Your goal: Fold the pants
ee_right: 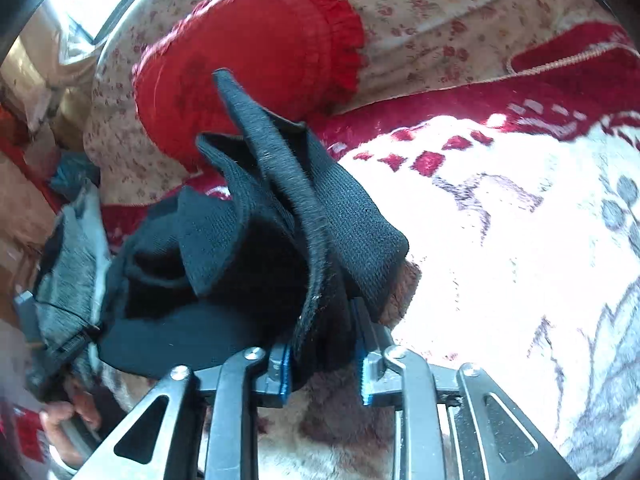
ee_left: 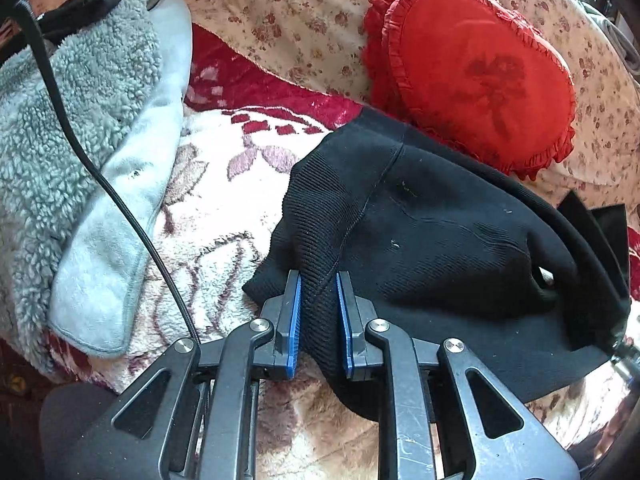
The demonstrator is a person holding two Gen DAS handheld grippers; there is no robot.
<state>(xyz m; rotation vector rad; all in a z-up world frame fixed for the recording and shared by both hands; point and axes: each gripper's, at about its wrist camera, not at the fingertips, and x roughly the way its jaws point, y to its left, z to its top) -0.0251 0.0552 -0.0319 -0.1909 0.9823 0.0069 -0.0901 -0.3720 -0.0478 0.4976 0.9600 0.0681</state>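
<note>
Jaws first: left gripper (ee_left: 318, 280) is clenched on a ribbed fold of the black pants (ee_left: 432, 240) — blue pads (ee_left: 294, 312) press the fabric from both sides. Right gripper (ee_right: 324, 340) is also clamped on the pants (ee_right: 256, 264); a thick bunch of cloth fills the gap between its pads (ee_right: 285, 368), and a loose edge stands up toward 12 o'clock.

Left view: pants spread from the jaws toward 3 o'clock, lying on a cream-and-maroon blanket (ee_left: 216, 208). Red cushion (ee_left: 480, 80) at 1 o'clock, touching the pants' far edge. Grey fleece (ee_left: 80, 128) at 9–10 o'clock, apart from the pants, with a black cable (ee_left: 100, 176) running across it.

Right view: pants heaped from the jaws toward 9 o'clock, cushion (ee_right: 248, 60) behind them at 11–12 o'clock, blanket (ee_right: 500, 240) at 3 o'clock. Floral sheet (ee_right: 440, 8) along the top. Hand (ee_right: 60, 420) at 8 o'clock — partly hidden.
</note>
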